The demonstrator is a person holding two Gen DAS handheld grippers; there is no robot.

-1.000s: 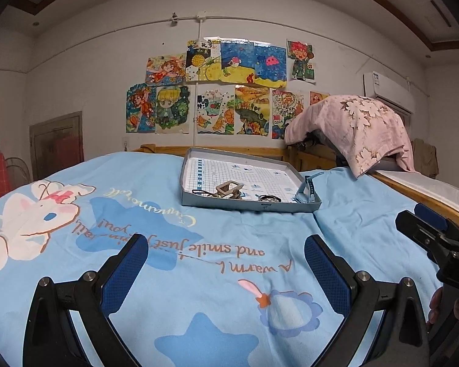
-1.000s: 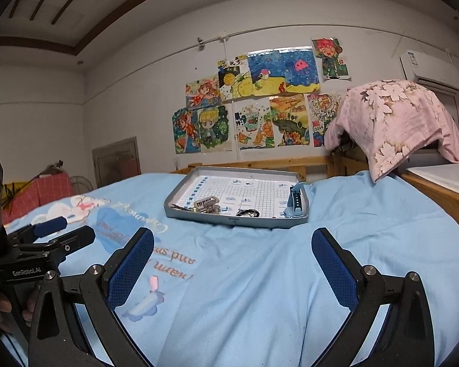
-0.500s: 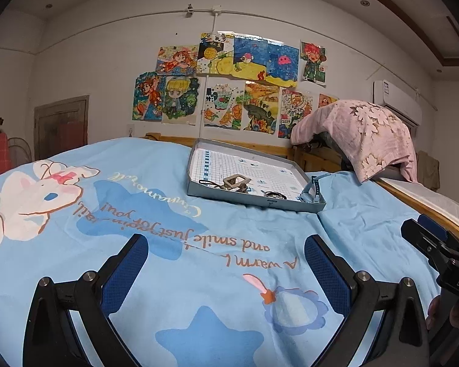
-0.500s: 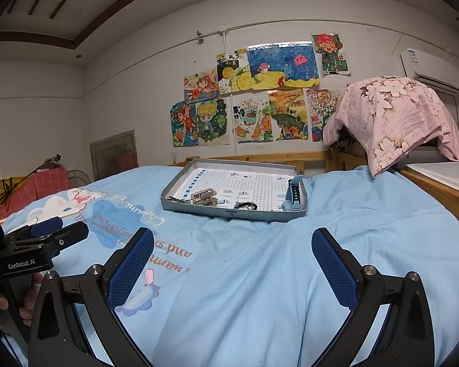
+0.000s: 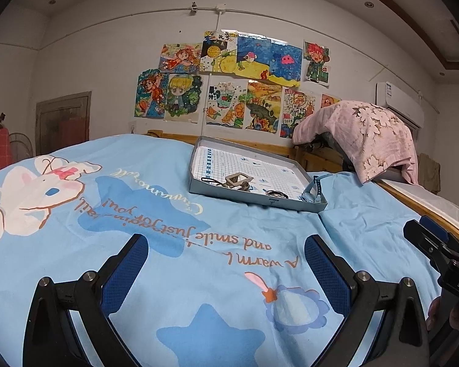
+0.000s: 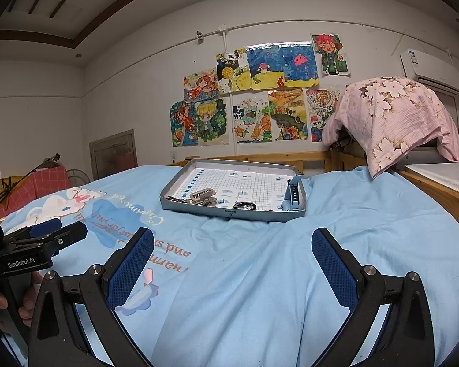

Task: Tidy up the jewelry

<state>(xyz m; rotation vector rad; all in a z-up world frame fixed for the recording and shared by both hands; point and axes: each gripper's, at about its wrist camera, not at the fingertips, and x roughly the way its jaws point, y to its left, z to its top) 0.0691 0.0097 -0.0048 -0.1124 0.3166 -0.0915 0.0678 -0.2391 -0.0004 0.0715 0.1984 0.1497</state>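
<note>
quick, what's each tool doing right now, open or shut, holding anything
Left tool: open, holding nothing, over the blue bedsheet.
Right tool: open, holding nothing, short of the jewelry tray.

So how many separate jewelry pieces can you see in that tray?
4, though small ones may be hidden. In the tray: a thin dark strand at front left, a beige buckle-like piece beside it, a dark coil front centre, a blue band against the right wall.

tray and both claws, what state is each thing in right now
tray: open, lidless, flat on the bed
left claw: open, empty
right claw: open, empty
blue band: propped on edge against tray's right wall
metal clip: lying loose in tray
</note>
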